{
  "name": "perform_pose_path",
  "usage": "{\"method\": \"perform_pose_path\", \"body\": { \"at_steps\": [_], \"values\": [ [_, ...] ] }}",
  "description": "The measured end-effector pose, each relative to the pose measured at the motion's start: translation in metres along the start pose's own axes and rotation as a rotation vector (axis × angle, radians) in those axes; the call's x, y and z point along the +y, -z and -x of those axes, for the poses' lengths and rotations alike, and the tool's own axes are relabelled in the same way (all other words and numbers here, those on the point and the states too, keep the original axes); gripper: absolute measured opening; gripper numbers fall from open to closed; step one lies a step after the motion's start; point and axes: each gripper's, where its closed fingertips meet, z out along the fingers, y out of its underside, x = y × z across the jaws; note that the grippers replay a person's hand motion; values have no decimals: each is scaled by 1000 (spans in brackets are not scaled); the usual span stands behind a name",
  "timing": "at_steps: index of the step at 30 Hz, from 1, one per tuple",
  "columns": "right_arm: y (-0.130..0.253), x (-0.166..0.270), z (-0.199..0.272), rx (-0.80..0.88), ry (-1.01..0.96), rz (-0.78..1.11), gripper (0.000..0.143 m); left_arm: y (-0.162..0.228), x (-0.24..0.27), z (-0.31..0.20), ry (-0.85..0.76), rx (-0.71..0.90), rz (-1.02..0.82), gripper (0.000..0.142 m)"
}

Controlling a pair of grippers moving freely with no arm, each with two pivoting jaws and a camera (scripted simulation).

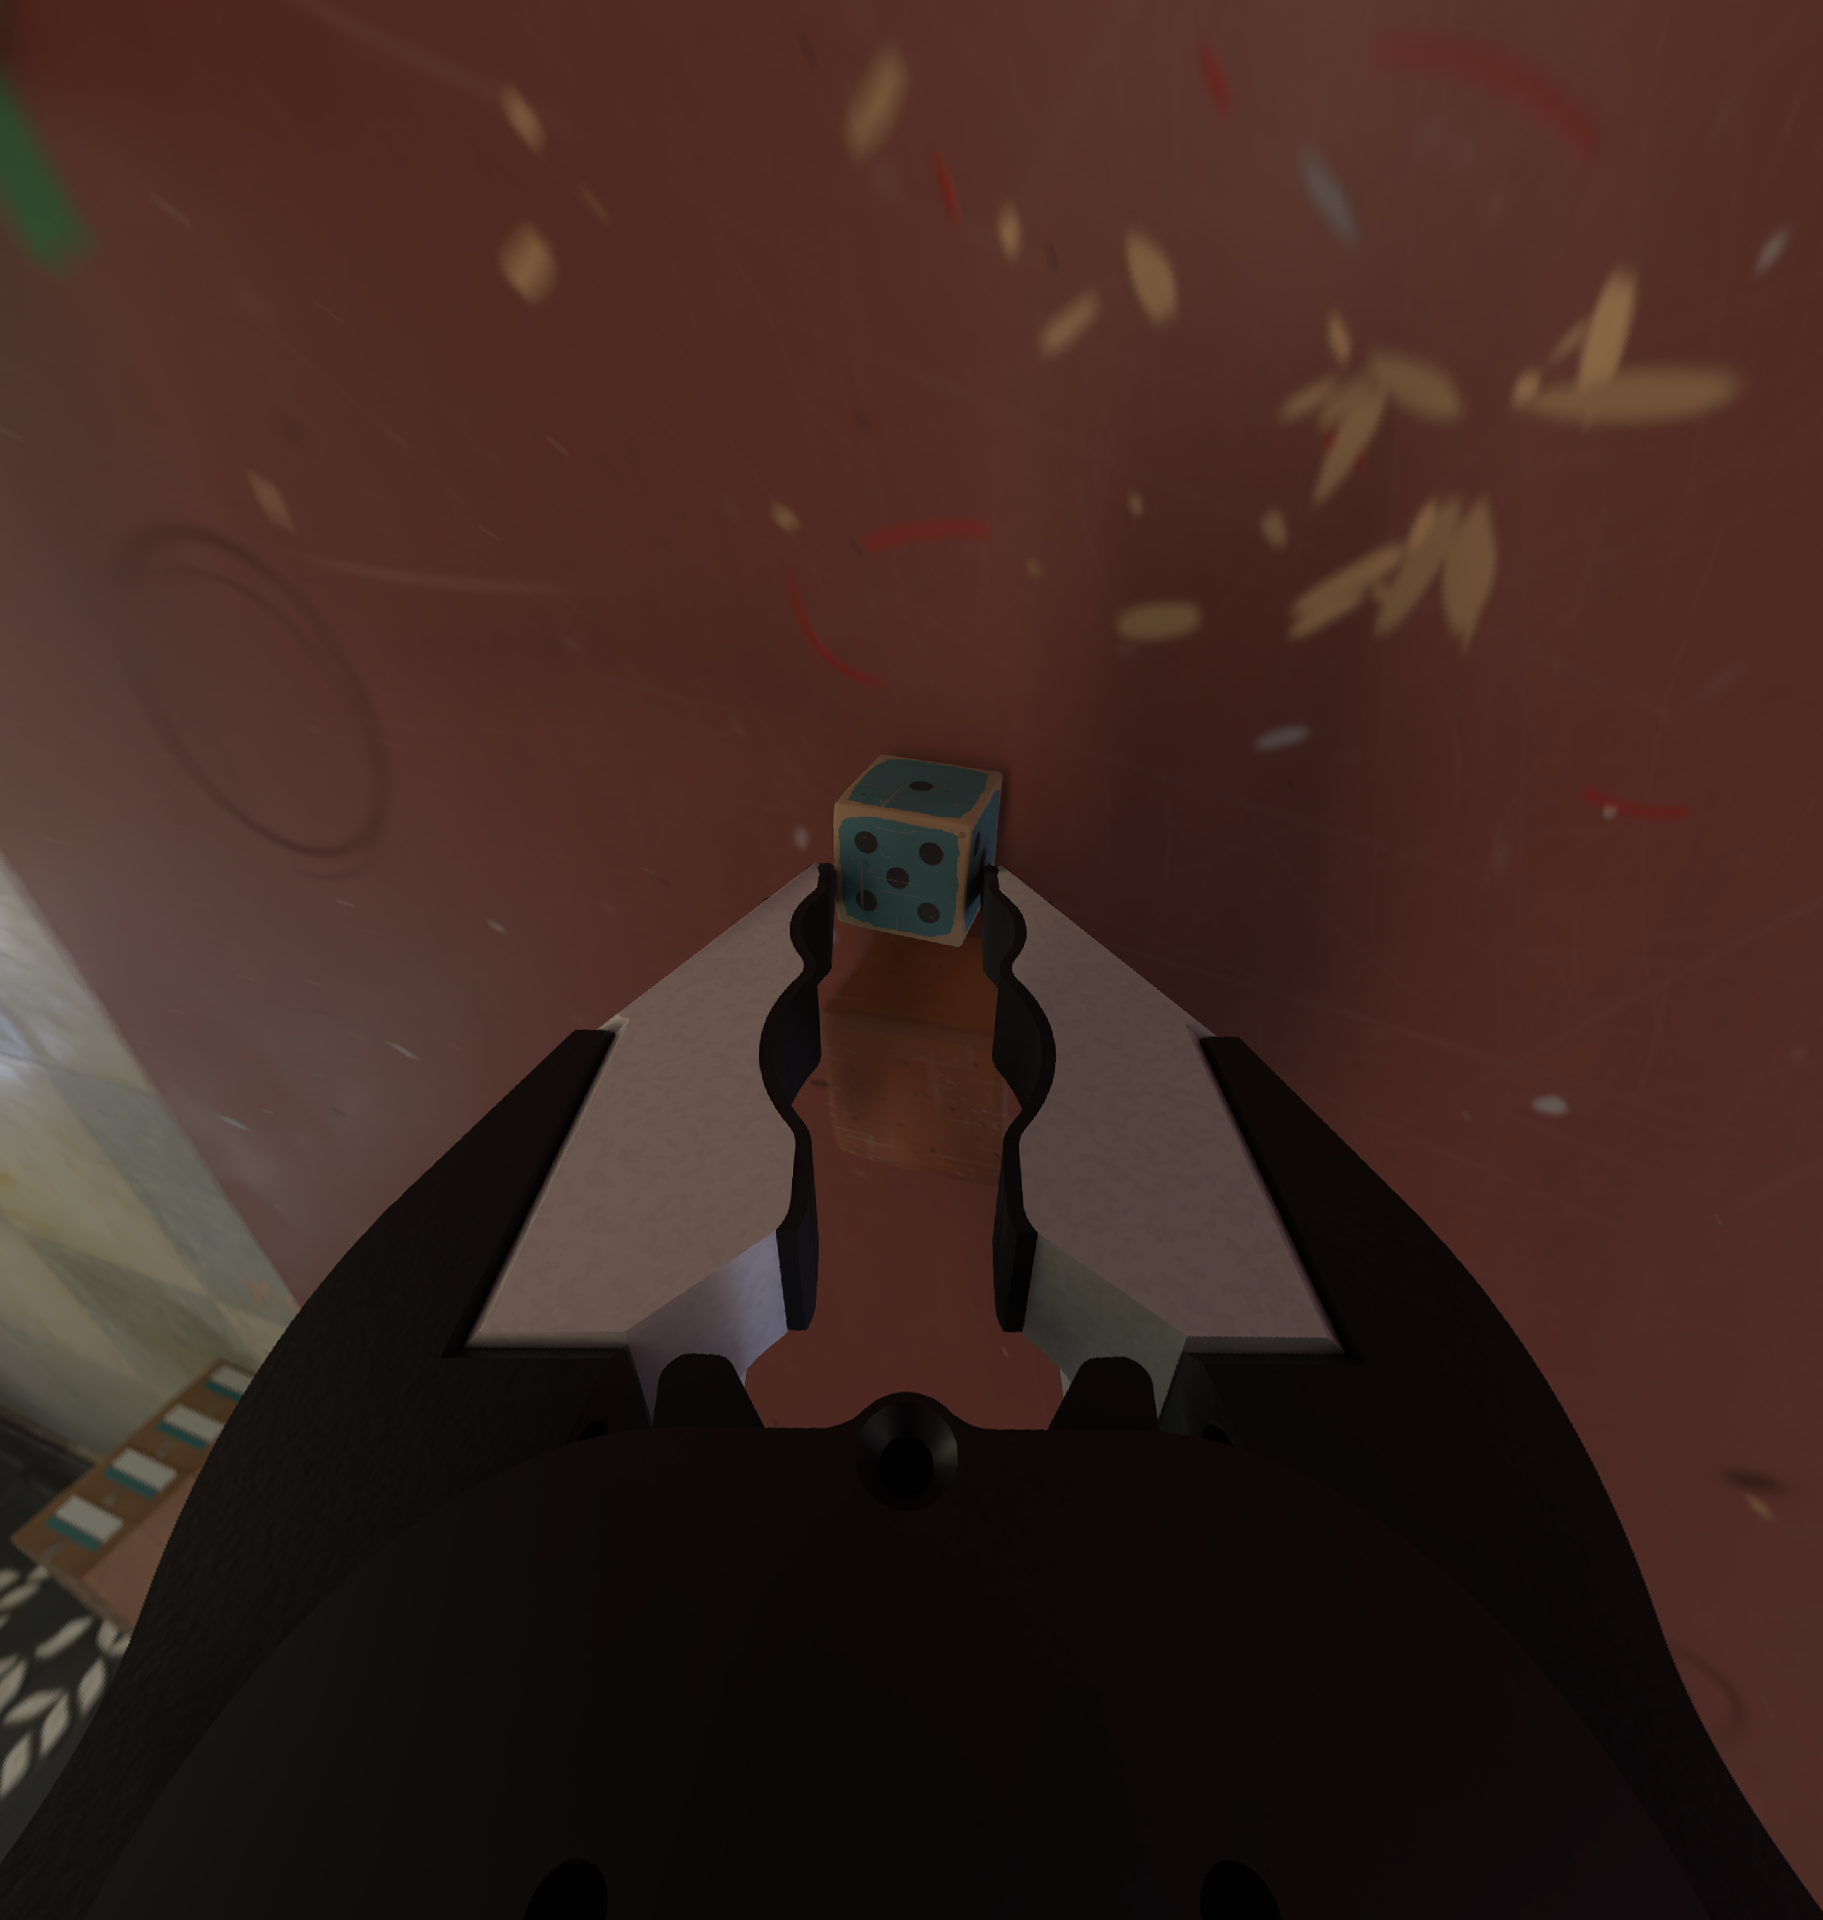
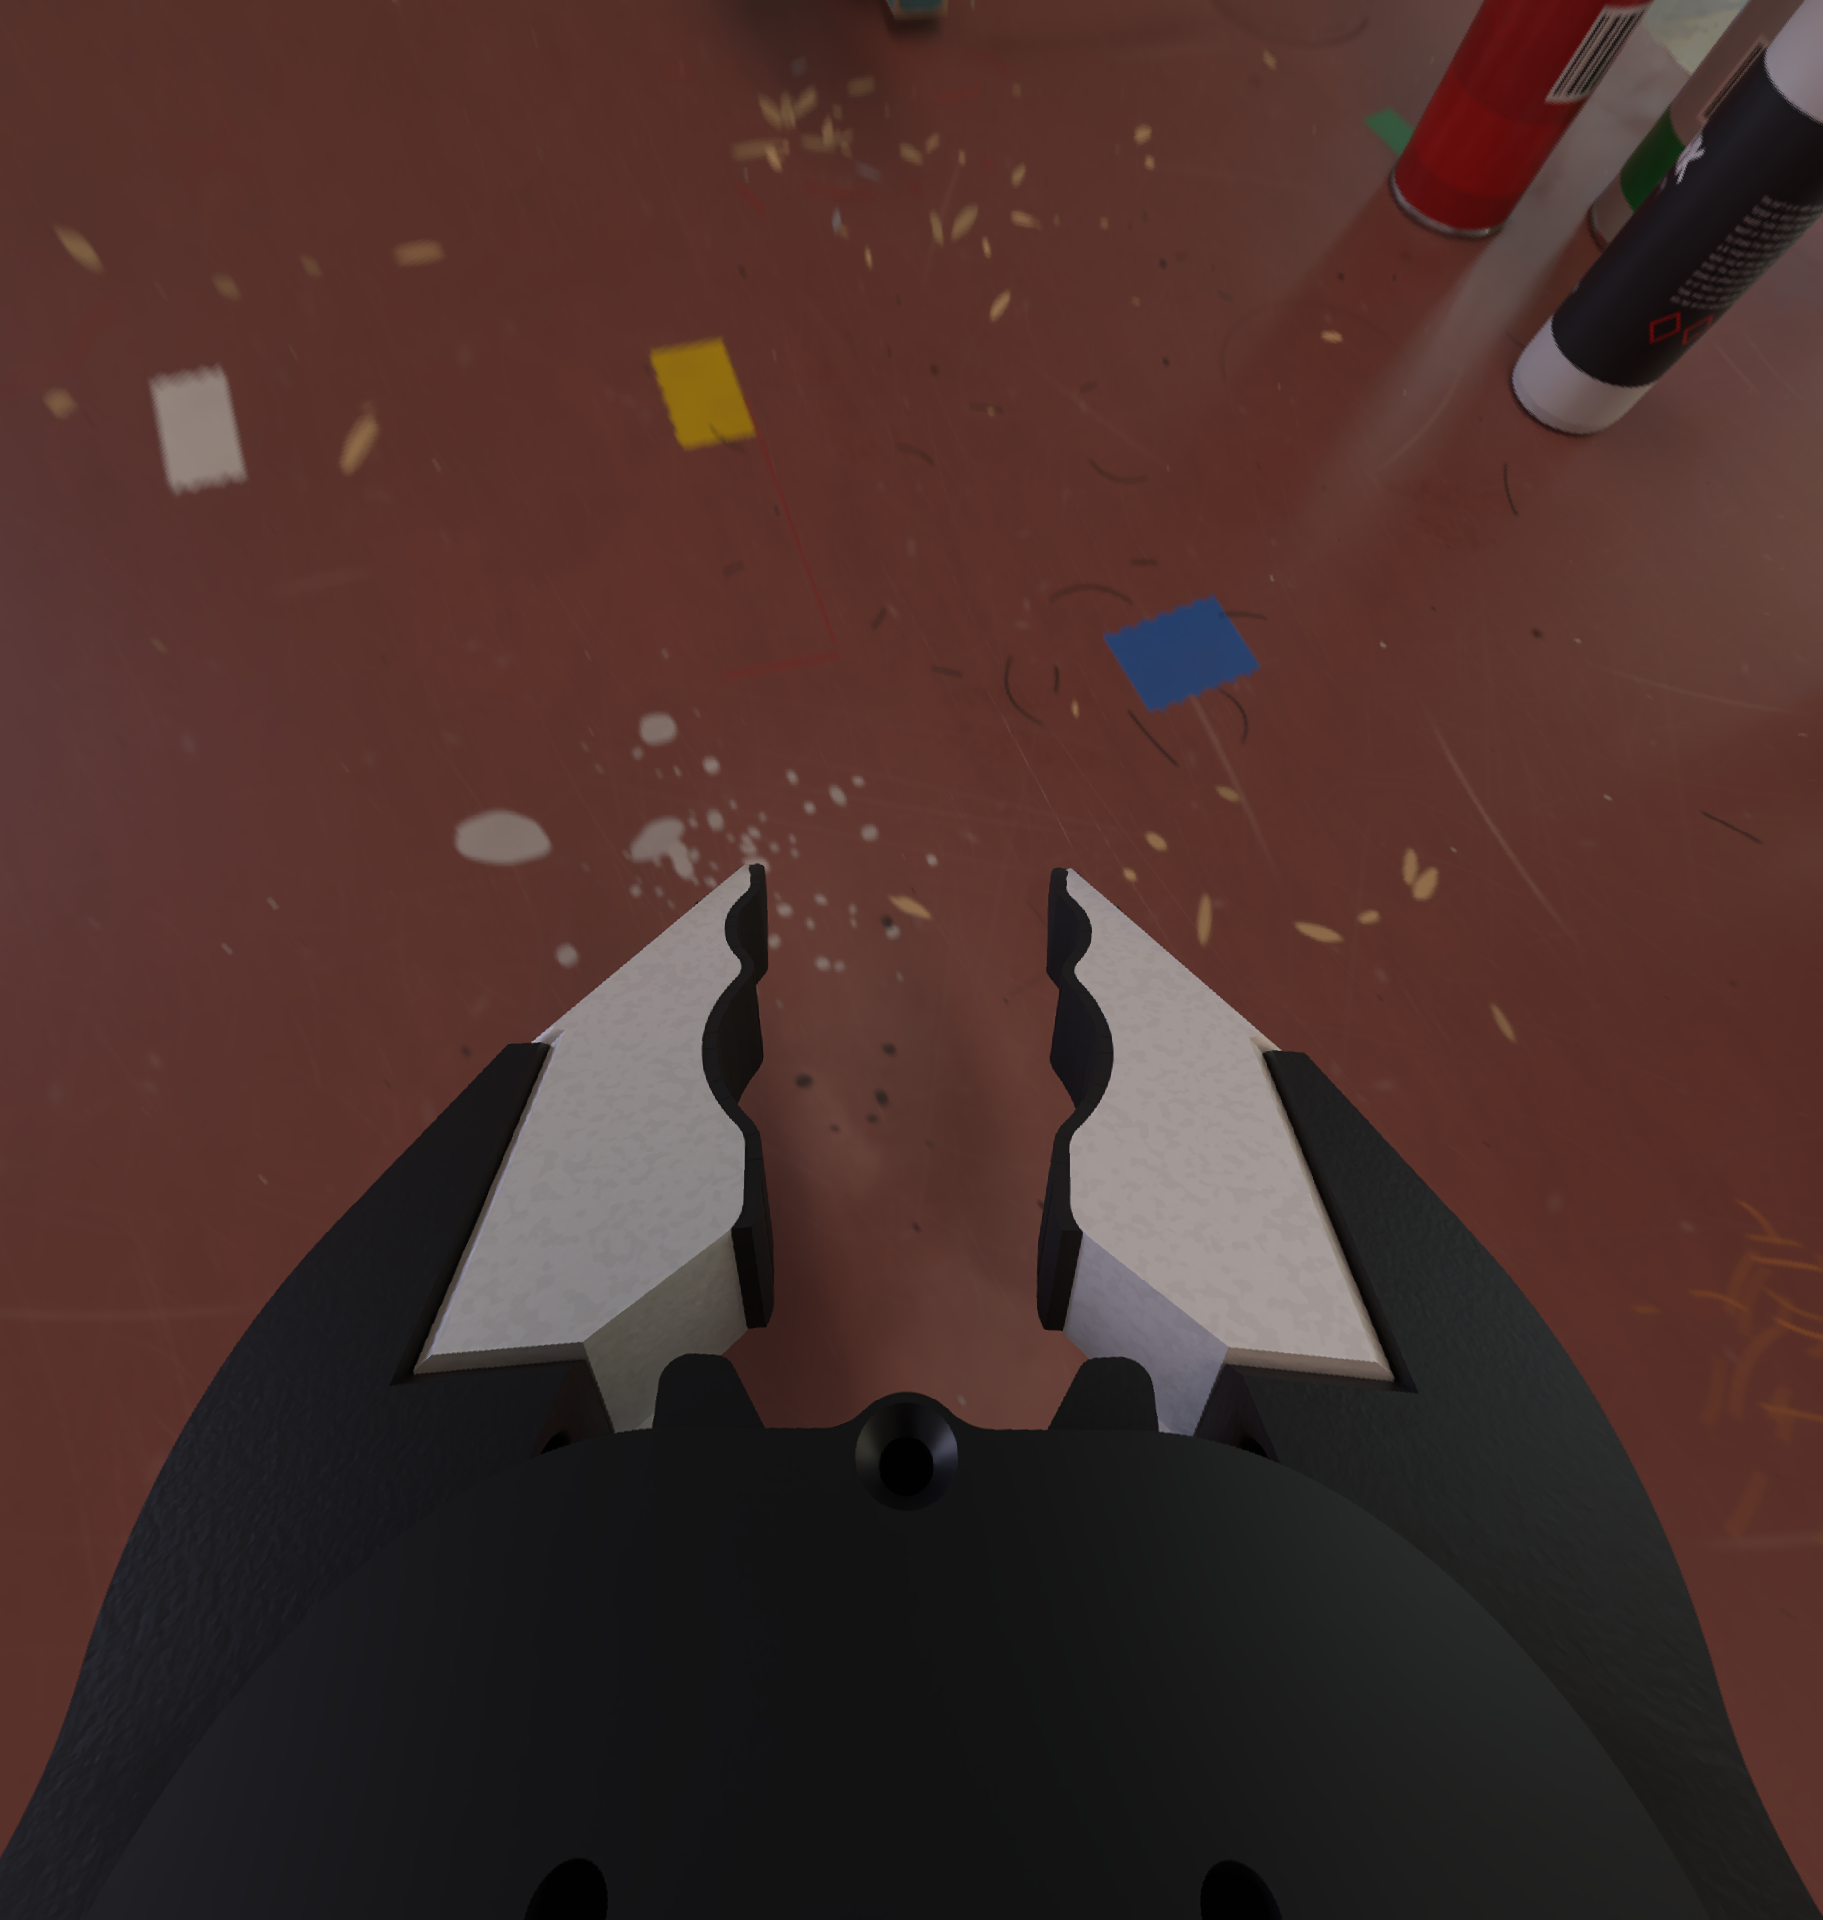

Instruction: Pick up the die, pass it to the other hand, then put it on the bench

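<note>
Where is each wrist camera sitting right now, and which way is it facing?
Left wrist view: on the left gripper, looking along its fingers and down at the reddish bench top; the die sits between the fingertips, which appear closed on it.
Right wrist view: on the right gripper, angled down at the same bench; jaws open and empty, spray cans at upper right.
Shared: the bench surface; possibly the die, clipped at the right view's top edge.
</note>
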Motion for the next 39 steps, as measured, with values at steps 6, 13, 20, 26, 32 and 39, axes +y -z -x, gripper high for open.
{"method": "perform_pose_path", "body": {
  "at_steps": [6,13,20,26,32,39],
  "values": [
    [-9,-50,25,-140,-140,-195,59,79,-65,28,15,-397,-510,28],
    [-22,-143,50,-411,-270,-453,65,190,-154,-22,-82,-616,-1013,28],
    [-42,-198,85,-810,-420,-531,68,243,-246,-115,-307,-618,-1326,28],
    [-36,-207,112,-1000,-409,-568,59,249,-273,-138,-328,-577,-1426,28],
    [-38,-198,97,-773,-356,-519,30,237,-279,-128,-281,-581,-1363,28],
    [-12,-127,5,-152,-63,-203,27,215,-238,-117,-73,-546,-1321,18]
  ]
}}
